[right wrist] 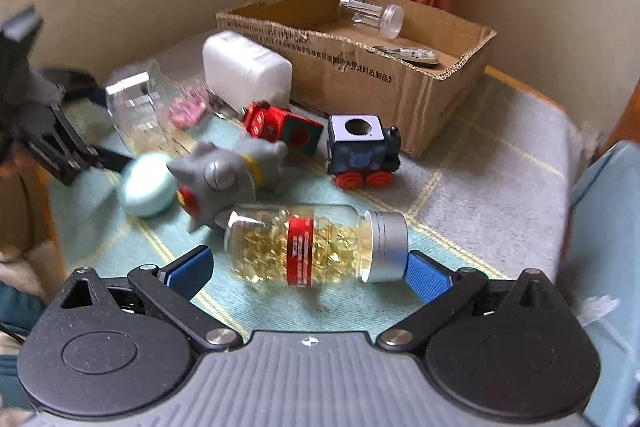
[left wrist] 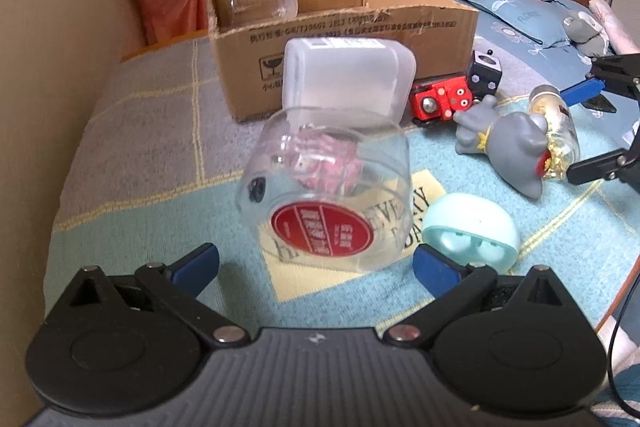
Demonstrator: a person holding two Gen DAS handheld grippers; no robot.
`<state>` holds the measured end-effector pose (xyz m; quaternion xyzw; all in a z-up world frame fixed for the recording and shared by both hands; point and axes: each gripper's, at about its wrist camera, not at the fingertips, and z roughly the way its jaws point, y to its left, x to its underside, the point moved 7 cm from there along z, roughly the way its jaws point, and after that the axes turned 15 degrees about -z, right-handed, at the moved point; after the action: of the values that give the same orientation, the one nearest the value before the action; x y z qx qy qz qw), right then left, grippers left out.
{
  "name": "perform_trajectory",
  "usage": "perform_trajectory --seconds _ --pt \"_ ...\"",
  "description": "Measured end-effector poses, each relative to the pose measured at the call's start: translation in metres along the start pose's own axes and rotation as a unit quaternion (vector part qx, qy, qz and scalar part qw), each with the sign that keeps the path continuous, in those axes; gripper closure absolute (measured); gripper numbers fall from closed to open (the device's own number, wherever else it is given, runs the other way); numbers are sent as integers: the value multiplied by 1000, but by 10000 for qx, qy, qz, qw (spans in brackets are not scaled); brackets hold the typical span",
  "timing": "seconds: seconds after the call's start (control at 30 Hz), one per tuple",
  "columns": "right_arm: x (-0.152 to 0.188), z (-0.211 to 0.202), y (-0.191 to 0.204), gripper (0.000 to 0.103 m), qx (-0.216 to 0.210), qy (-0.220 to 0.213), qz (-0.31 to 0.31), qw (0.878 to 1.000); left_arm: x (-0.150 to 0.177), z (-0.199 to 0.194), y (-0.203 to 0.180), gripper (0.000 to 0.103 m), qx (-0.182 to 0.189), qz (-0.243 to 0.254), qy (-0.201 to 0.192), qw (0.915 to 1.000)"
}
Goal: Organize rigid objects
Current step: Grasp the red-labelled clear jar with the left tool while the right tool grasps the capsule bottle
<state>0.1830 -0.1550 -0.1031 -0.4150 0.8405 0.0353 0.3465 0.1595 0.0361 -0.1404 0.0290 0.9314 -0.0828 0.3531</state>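
Clear plastic, on its side: a squat jar [left wrist: 326, 187] with a round red label is seen just ahead of the left hand-held gripper [left wrist: 316, 265], whose blue-padded fingers [left wrist: 434, 267] are spread wide to either side of the jar's base. No contact between pads and jar can be confirmed. Something pink is visible through the jar wall; whether it sits inside or behind cannot be told.

A frosted white box [left wrist: 346, 81] is noted directly behind the jar, and behind that a cardboard box [left wrist: 360, 39] with a clear vial [right wrist: 372, 13] lying inside it. All items rest on a blanket-covered bed [left wrist: 140, 147], patterned in grey, pale blue and yellow.

To the right of the jar, a mint-green rounded case [left wrist: 472, 231] lies just beside the left gripper's right finger. Further back, a red toy train car [left wrist: 438, 103] and a black-and-blue toy engine [right wrist: 362, 147] are seen near the cardboard box front. A grey figurine [left wrist: 508, 143] lies on its side between the trains and a capsule bottle [right wrist: 316, 247].

The capsule bottle, filled with yellow softgels, red-banded and silver-capped, lies on its side between the open fingers of the right hand-held gripper [right wrist: 308, 267]. The right pad appears touching or very near the cap; the left pad stands apart from the bottle.
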Motion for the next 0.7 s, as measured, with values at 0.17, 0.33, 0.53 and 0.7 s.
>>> perform_trajectory --seconds 0.17,0.33,0.53,0.7 --pt "-5 9 -2 0 108 64 -72 9999 -7 -4 -1 1 -14 -9 -200 9998" --pt "-9 17 -4 0 197 143 11 9997 -14 -5 -2 3 95 -84 -270 9996" --pt "-11 19 1 3 297 238 26 9993 -23 -4 -5 10 162 -99 -366 9991" --pt "-11 18 0 7 390 292 82 9988 -26 -2 -8 26 251 -102 -250 9993"
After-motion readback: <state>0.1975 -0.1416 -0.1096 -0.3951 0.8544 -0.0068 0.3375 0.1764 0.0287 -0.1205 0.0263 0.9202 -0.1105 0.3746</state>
